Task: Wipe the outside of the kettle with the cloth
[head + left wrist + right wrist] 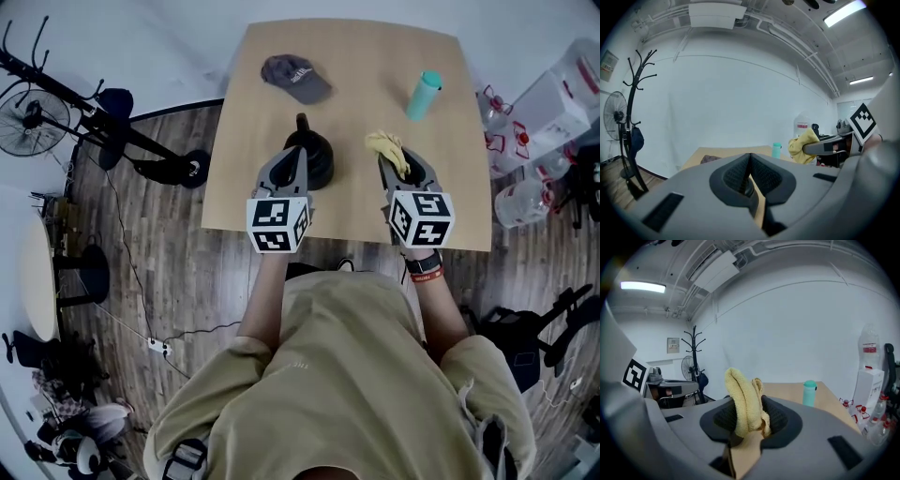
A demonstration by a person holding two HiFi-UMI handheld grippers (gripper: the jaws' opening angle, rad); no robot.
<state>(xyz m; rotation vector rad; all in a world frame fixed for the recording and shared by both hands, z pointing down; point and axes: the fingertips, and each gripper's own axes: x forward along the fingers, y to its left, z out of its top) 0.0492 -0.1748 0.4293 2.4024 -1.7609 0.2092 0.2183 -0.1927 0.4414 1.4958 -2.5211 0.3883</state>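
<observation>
On the table (375,56), a grey cap (295,78) lies past the kettle (319,161) and a bit to its left, far enough away that it will not bother you. Your left gripper (296,161) sits right at the near side of the kettle. Its jaws are pressed together at the tips. A small dark bit shows low between them, but you cannot tell if it is part of the kettle. This hand seems to be there to keep the kettle from sliding while you rub it. The black kettle stands near the middle of the table with its handle sticking up on the far side. Just to the right of the kettle, your right gripper (397,161) squeezes the yellow cloth (386,145) tight, and a fold pokes up above the jaws, ready to rub with. The cloth is not touching the kettle yet, so the wiping looks not yet begun. A teal bottle (424,95) stands farther right of the kettle.
</observation>
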